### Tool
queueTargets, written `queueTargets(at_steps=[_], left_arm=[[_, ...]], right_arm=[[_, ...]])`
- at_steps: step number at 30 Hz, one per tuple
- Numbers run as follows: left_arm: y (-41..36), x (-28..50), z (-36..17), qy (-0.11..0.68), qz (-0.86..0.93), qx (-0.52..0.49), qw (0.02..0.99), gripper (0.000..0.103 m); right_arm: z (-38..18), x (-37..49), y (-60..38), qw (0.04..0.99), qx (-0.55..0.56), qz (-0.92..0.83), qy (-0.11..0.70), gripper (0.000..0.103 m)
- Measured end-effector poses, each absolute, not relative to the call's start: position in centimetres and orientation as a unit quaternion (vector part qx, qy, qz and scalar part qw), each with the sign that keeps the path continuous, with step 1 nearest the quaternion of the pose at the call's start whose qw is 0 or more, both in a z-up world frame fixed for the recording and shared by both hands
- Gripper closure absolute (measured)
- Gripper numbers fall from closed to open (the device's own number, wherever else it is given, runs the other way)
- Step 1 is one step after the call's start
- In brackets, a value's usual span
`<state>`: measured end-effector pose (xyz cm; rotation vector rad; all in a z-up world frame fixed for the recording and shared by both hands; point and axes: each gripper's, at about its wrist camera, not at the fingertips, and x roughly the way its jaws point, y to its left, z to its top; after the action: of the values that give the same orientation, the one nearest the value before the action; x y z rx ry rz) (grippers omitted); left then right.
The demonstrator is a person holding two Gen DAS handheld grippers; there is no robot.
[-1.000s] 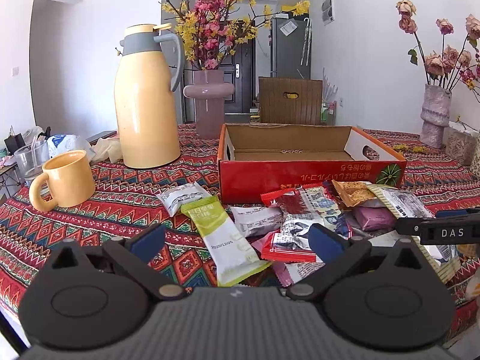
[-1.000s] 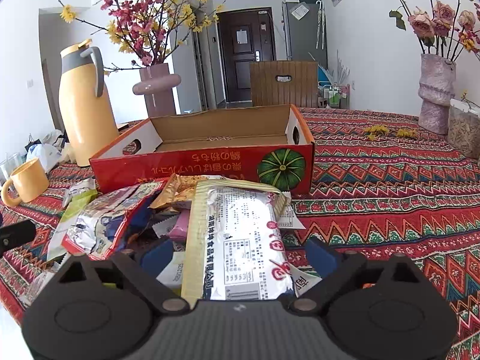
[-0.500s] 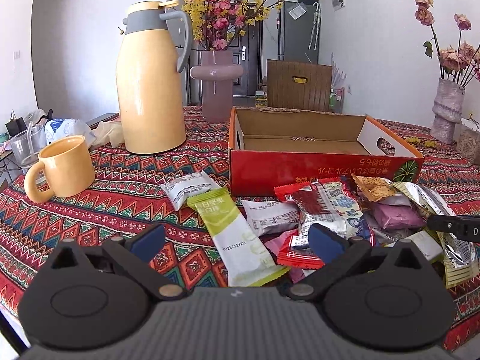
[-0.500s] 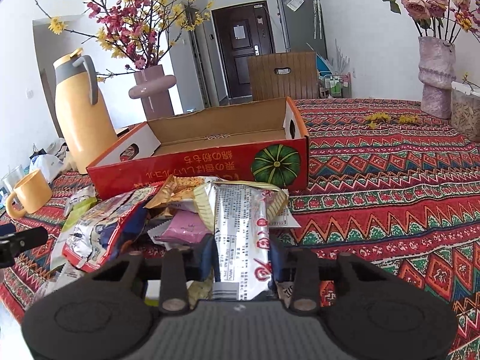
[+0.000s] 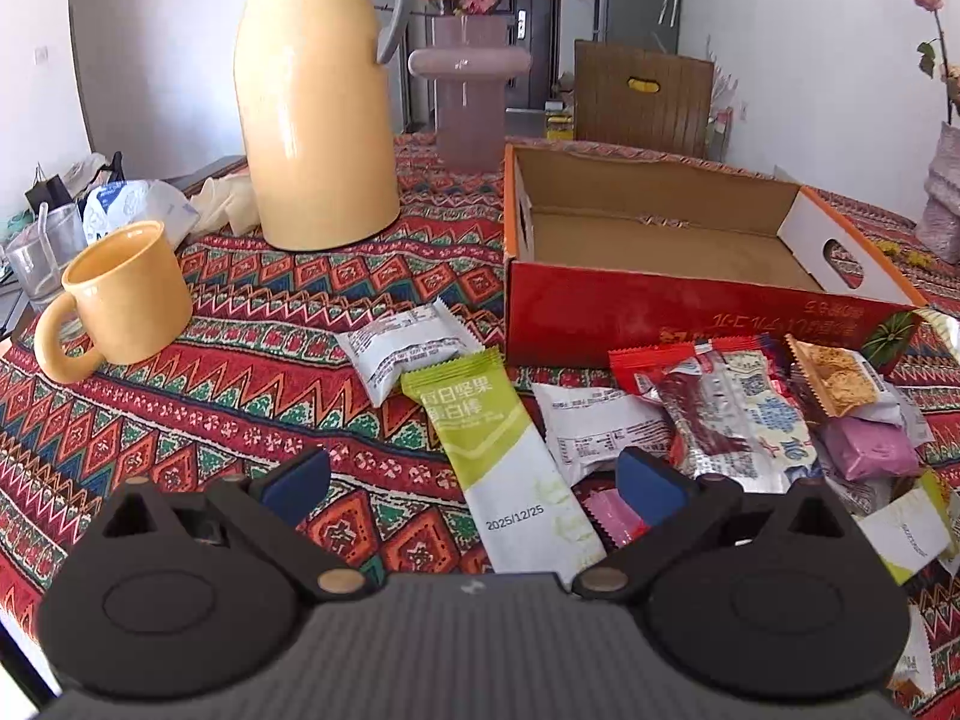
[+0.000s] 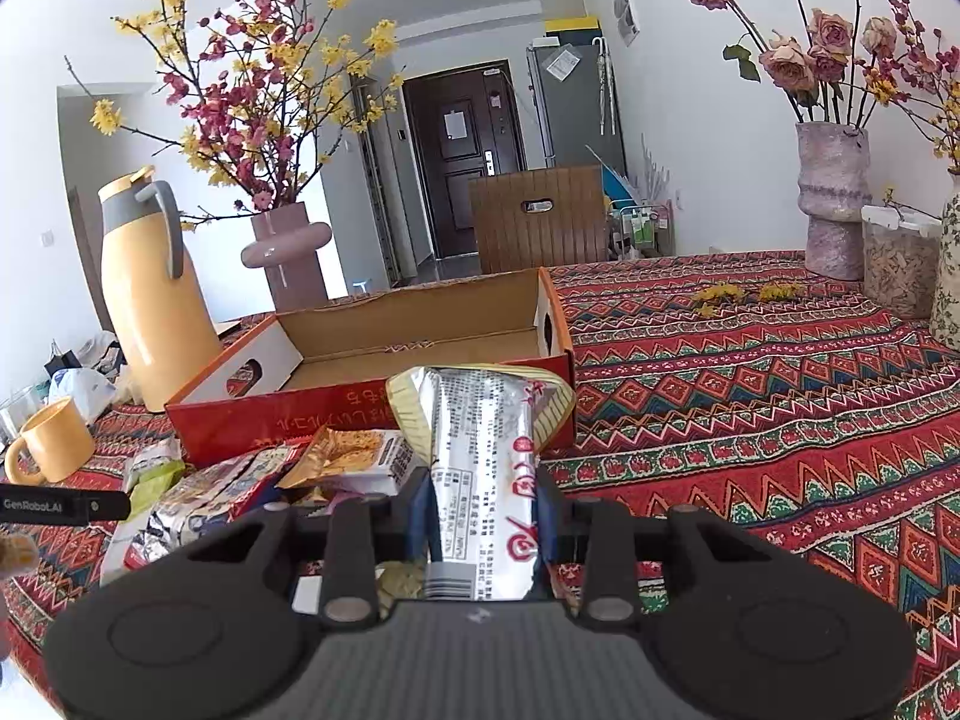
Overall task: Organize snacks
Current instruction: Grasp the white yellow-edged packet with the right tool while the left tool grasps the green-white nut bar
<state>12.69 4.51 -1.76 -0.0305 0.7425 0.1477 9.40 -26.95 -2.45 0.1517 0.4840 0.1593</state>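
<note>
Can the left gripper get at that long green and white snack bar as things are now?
Probably yes. The left gripper is open, with the green and white bar lying flat between its fingers and nothing on top. A white packet and a pink wrapper crowd its right edge.

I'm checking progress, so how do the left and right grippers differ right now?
The right gripper is shut on a silver snack packet, lifted off the pile; the left gripper is open and empty, above a green snack bar. Both point toward the empty box.
</note>
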Motion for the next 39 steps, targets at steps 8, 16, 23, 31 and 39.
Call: queueTargets(at_steps=[8, 16, 23, 31, 39], left_arm=[[5.2, 15.3, -4.2, 0.427, 0.098, -0.022, 0.899, 0.001], [6.1, 15.2, -5.0, 0.434, 0.11, -0.019, 0.894, 0.001], [7.0, 15.0, -5.1, 0.428, 0.104, -0.032, 0.897, 0.003], [6.5, 13.9, -4.5, 0.409, 0.076, -0.033, 0.909, 0.045], [5.9, 12.7, -4.1, 0.386, 0.076, -0.024, 0.919, 0.064]], right_arm=[[-2.7, 10.0, -27.3, 0.964, 0.085, 0.08, 0.238, 0.069], [-2.7, 10.3, -27.2, 0.965, 0.085, 0.081, 0.236, 0.068], [-2.6, 10.1, -26.6, 0.965, 0.082, 0.082, 0.237, 0.067], [-2.3, 9.5, -25.9, 0.965, 0.079, 0.084, 0.235, 0.067], [-2.0, 8.7, -25.6, 0.966, 0.079, 0.087, 0.231, 0.066]])
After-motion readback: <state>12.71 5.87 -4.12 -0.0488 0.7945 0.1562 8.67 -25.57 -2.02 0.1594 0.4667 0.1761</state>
